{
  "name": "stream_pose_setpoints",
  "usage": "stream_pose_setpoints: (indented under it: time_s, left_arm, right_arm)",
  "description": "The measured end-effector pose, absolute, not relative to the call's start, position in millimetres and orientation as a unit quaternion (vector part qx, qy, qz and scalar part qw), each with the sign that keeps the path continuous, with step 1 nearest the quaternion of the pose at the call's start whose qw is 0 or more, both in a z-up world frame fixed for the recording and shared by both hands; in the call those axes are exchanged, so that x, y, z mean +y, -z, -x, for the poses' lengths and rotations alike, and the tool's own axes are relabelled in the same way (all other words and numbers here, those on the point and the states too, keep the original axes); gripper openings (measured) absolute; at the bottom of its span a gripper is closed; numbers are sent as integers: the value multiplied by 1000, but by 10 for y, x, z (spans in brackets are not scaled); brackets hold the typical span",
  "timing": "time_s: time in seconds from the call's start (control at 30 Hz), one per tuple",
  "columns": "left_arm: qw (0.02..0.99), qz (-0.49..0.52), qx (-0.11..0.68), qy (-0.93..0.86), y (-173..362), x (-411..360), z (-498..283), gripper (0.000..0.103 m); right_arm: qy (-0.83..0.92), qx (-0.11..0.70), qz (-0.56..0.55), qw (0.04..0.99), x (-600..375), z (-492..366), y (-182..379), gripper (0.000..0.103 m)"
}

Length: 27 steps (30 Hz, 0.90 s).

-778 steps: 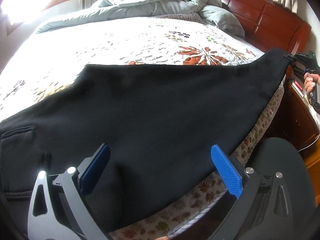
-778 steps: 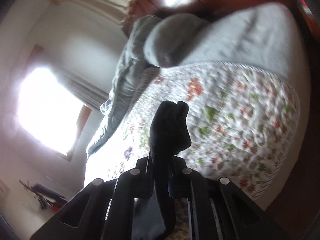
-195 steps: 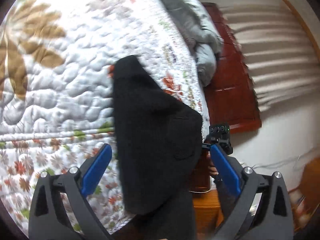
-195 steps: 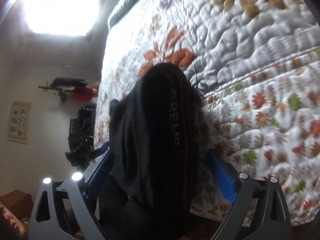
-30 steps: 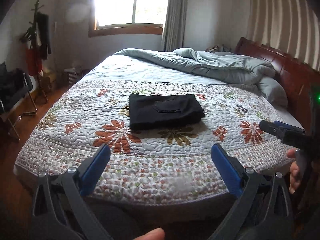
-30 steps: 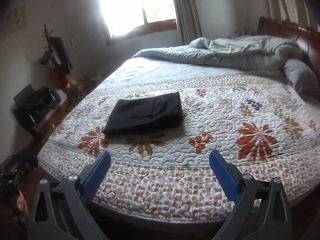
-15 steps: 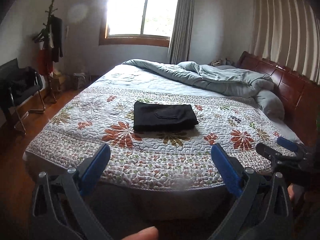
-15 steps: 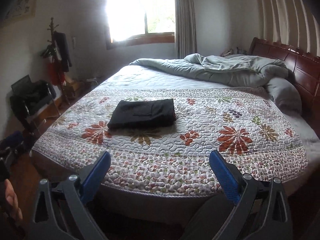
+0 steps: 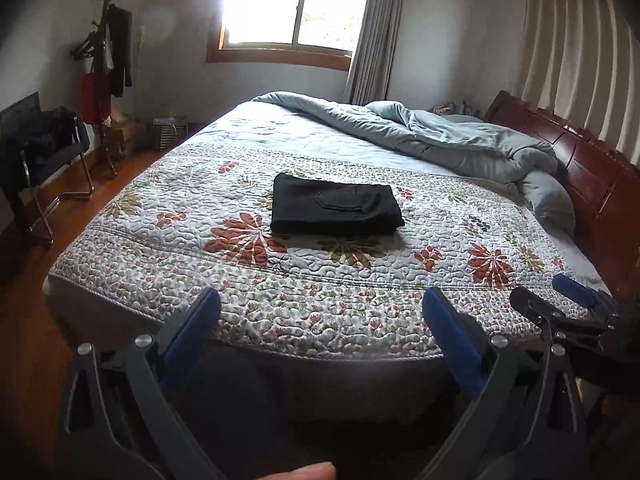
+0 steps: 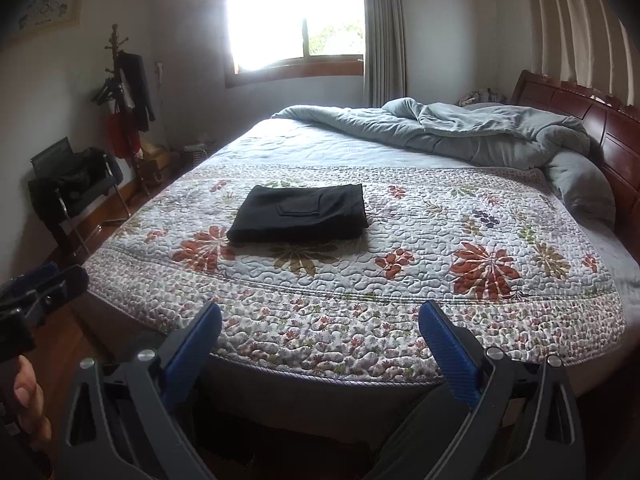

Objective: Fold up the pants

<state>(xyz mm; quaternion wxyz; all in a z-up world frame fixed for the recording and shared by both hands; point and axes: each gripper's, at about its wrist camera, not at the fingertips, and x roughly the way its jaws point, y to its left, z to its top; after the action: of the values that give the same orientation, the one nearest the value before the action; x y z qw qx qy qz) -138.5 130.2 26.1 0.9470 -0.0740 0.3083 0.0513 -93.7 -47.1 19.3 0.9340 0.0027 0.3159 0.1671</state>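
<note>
The left gripper (image 9: 320, 324) is hovering off the foot edge of the bed (image 9: 320, 332), its blue pads spread wide with nothing between them, pointing level across the mattress. The right gripper (image 10: 320, 330) is hanging off the same edge, likewise gaping and empty; in the left wrist view it is showing at the far right, beside the bed's corner. A hand (image 10: 28, 404) is wrapping the left gripper's handle at the lower left of the right wrist view.

The pants (image 9: 334, 210) are lying folded into a neat black rectangle on the floral quilt (image 9: 360, 264), near the middle of the bed and well apart from both grippers, a pocket facing up. A rumpled grey duvet (image 9: 440, 140) is bunching at the bed's far side against the dark wooden headboard (image 9: 580, 168). A bright window (image 9: 296, 8) is glowing beyond the bed. Left of the bed, a coat rack (image 9: 106, 60) and a black chair (image 9: 44, 148) are standing on the wooden floor (image 9: 24, 320).
</note>
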Motion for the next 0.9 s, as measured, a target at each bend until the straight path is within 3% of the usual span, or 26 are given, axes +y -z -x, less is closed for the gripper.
stream_pose_setpoints:
  time_s: [0.9]
  left_arm:
    - [935,61,338,-88,-137,1283,1037,100]
  right_arm:
    - [-178,325,1,929,-359,535,-136,99]
